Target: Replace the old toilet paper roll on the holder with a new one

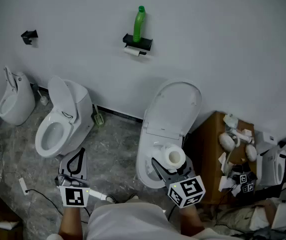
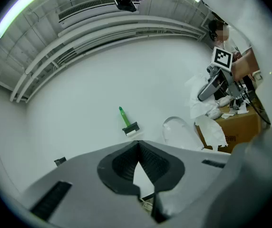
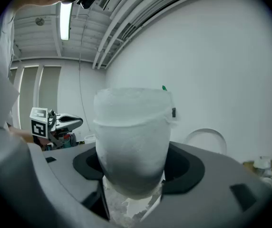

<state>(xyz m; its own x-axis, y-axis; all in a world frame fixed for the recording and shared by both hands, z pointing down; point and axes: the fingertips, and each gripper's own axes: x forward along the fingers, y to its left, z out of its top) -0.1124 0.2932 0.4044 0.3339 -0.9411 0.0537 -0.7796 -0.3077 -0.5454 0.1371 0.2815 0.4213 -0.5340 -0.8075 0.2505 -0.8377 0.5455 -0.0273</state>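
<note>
A black wall holder (image 1: 138, 42) carries an upright green bottle (image 1: 139, 23), and a small white roll (image 1: 131, 50) shows under its shelf. My right gripper (image 1: 171, 160) is shut on a full white toilet paper roll (image 1: 174, 156), held over the open toilet in the middle. In the right gripper view that roll (image 3: 133, 136) fills the space between the jaws of the right gripper (image 3: 133, 167) and hides most of the holder (image 3: 173, 112). My left gripper (image 1: 79, 154) hangs low at the left, shut and empty. The left gripper (image 2: 137, 145) faces the wall, with the holder (image 2: 131, 128) just above its tips.
Three toilets line the wall: a small one (image 1: 14, 100) at far left, one (image 1: 63, 121) beside it, and the middle one with its raised lid (image 1: 175, 106). A cardboard box (image 1: 208, 154) with white clutter stands at the right. A cable (image 1: 38, 196) lies on the floor.
</note>
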